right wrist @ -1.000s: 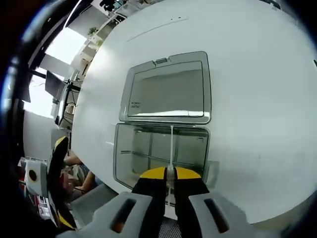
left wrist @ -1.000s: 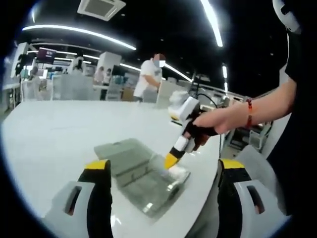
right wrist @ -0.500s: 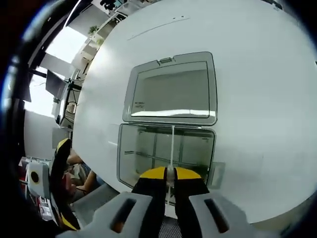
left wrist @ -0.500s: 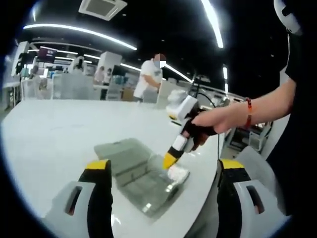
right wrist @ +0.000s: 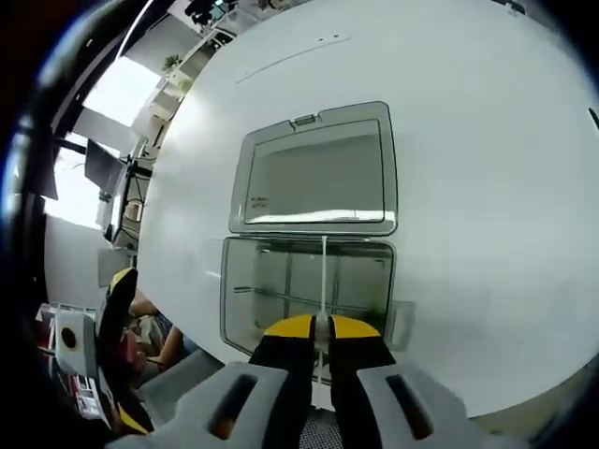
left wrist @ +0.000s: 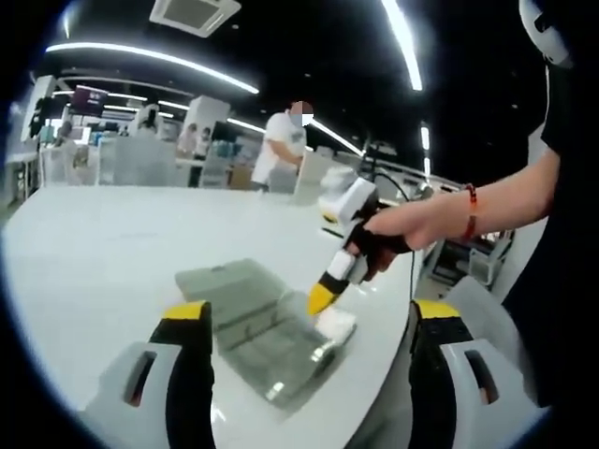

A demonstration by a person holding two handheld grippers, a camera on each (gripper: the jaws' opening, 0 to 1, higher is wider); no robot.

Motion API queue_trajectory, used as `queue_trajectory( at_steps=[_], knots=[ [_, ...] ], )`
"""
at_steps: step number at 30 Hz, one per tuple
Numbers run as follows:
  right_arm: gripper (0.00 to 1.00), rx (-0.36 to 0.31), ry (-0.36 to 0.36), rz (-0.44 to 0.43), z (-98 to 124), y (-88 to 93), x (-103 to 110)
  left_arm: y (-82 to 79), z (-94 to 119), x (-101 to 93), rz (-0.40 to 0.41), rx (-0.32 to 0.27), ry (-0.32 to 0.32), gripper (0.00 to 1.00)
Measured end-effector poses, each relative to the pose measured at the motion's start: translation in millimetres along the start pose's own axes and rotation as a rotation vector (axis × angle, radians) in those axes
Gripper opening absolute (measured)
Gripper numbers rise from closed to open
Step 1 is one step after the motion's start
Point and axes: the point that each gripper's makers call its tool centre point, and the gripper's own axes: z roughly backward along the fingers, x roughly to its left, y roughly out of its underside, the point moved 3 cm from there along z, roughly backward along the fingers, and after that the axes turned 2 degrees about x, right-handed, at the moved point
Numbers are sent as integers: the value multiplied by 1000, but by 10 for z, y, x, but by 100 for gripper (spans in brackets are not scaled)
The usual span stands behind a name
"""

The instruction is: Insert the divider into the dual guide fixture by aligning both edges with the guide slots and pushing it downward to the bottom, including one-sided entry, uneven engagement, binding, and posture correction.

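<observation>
Now my right gripper (right wrist: 321, 327) pinches the divider (right wrist: 324, 281); I should level it over the box (right wrist: 306, 285), then press evenly.

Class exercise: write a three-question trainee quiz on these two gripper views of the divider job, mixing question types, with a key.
1. True or false: the clear box lies on the white table with its lid swung open flat.
2. Multiple choice: the right hand-held gripper is (a) wide open, (b) shut on the thin divider, (c) resting on the lid.
3. Fill in: the left hand-held gripper has its jaws ____, holding nothing.

Key: 1 true; 2 b, with the divider standing upright over the box's tray; 3 open, well apart at the near edge of the table.
</observation>
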Motion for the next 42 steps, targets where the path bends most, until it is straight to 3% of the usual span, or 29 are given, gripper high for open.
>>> queue_trajectory(
  at_steps=[7,21,42],
  knots=[
    [0,-29,30,-39,17,3,-25,39,-25,-64,0,33,61,85],
    [0,-37,102,-36,-3,20,16,75,-60,-25,23,74,136,84],
    [0,-21,96,-28,-77,14,25,89,-48,59,59,52,112,84]
  ],
)
